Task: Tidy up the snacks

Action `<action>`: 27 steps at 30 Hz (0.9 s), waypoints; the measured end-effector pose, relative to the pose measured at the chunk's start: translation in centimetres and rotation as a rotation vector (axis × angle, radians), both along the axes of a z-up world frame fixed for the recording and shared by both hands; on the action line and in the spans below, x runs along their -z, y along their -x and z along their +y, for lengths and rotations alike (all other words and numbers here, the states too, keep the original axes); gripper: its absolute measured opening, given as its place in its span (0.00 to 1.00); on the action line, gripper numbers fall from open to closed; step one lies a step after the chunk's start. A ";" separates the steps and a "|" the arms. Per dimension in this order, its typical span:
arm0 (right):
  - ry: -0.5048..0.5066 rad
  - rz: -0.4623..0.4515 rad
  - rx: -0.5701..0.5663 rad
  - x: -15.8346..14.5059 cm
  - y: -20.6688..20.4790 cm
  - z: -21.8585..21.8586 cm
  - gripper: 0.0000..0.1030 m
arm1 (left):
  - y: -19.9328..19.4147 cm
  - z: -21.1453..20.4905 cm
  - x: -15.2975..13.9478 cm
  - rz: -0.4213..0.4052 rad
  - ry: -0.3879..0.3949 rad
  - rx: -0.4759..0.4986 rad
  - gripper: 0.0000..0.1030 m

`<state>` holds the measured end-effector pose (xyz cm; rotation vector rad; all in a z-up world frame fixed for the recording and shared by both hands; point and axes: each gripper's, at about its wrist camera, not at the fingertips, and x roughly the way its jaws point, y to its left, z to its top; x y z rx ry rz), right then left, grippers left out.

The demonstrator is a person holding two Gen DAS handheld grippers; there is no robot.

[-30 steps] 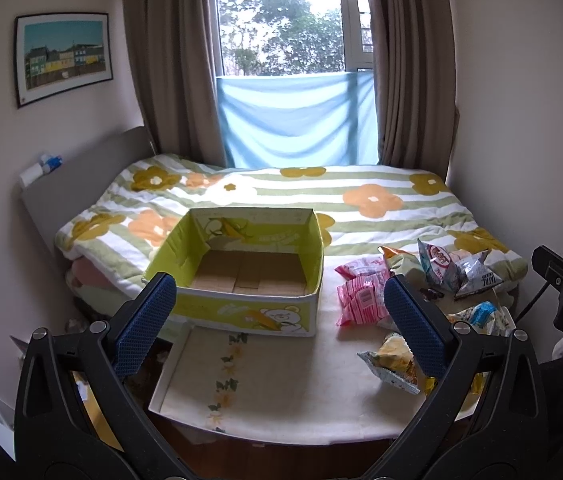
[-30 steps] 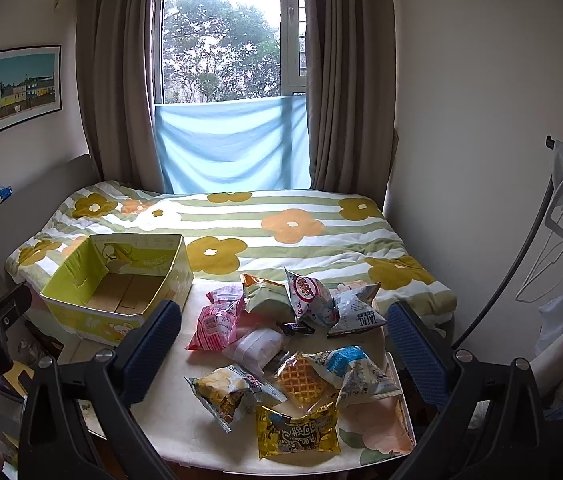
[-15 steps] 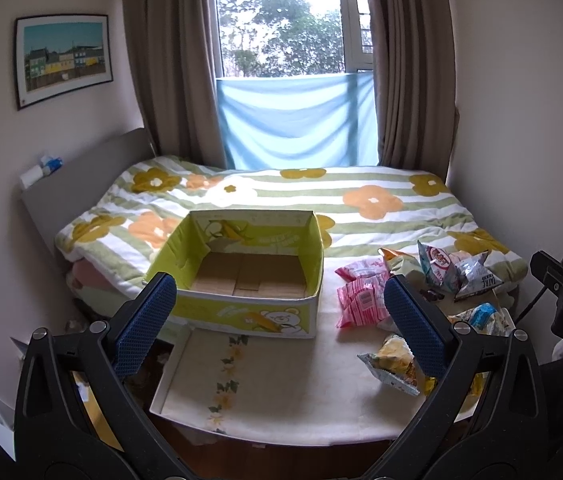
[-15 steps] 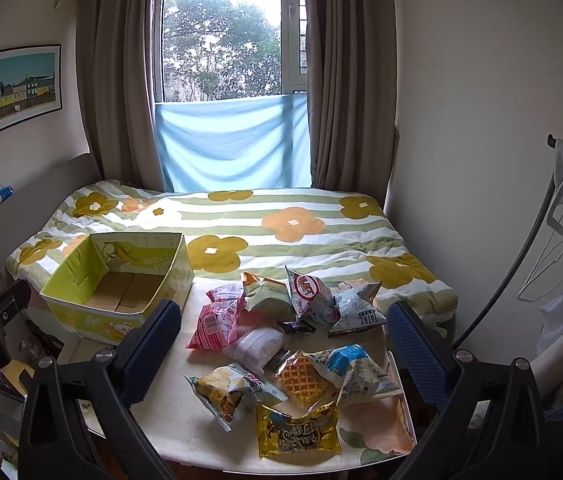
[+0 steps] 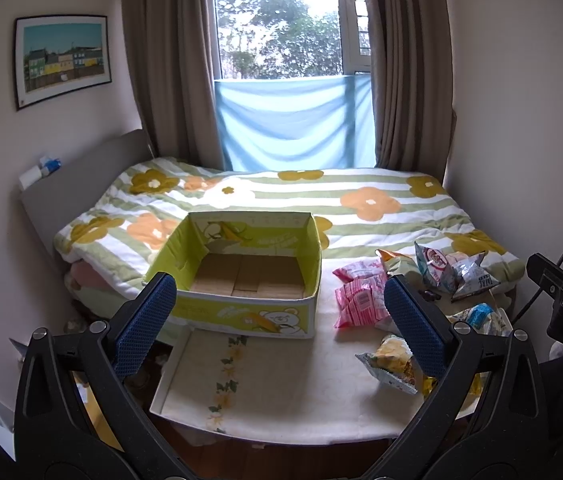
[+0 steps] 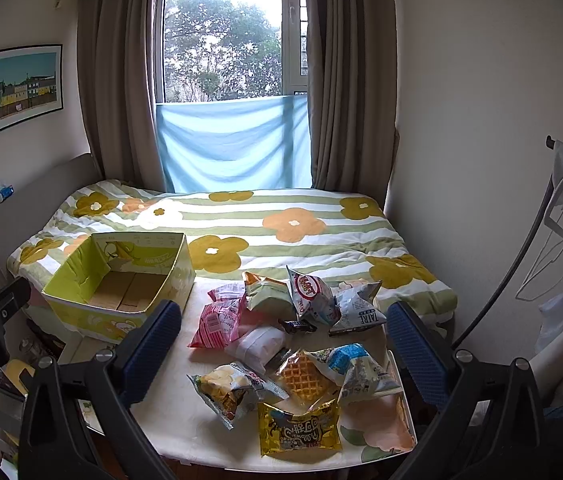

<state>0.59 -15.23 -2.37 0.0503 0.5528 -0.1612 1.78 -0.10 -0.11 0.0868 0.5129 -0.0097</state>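
Note:
An empty green-yellow cardboard box (image 5: pixel 249 276) (image 6: pixel 121 280) stands at the far left of a small white table (image 5: pixel 281 384) (image 6: pixel 185 420). Several snack bags lie in a heap on the table's right half: a pink bag (image 5: pixel 359 300) (image 6: pixel 215 322), a waffle pack (image 6: pixel 301 376), a yellow bag (image 6: pixel 299 426), a chips bag (image 6: pixel 229 390). My left gripper (image 5: pixel 277 324) is open and empty, above the table's near edge facing the box. My right gripper (image 6: pixel 281 348) is open and empty, above the snack heap.
A bed (image 5: pixel 321 200) with a flowered quilt lies right behind the table. A headboard (image 5: pixel 81 184) stands at the left, a wall at the right. A metal clothes rack (image 6: pixel 561 220) stands at the far right. Clutter lies on the floor to the table's left.
Both grippers have drifted only slightly; nothing was taken hold of or moved.

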 end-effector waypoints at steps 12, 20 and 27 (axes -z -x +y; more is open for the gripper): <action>-0.003 0.001 0.001 -0.1 0.0 0.0 1.00 | 0.0 0.1 0.0 0.000 0.001 0.000 1.00; 0.000 0.001 0.000 -0.1 0.0 0.0 1.00 | 0.1 0.2 0.0 0.000 0.003 0.001 1.00; 0.000 0.002 0.000 -0.1 0.0 0.0 1.00 | 0.3 0.2 0.0 0.002 0.006 0.005 1.00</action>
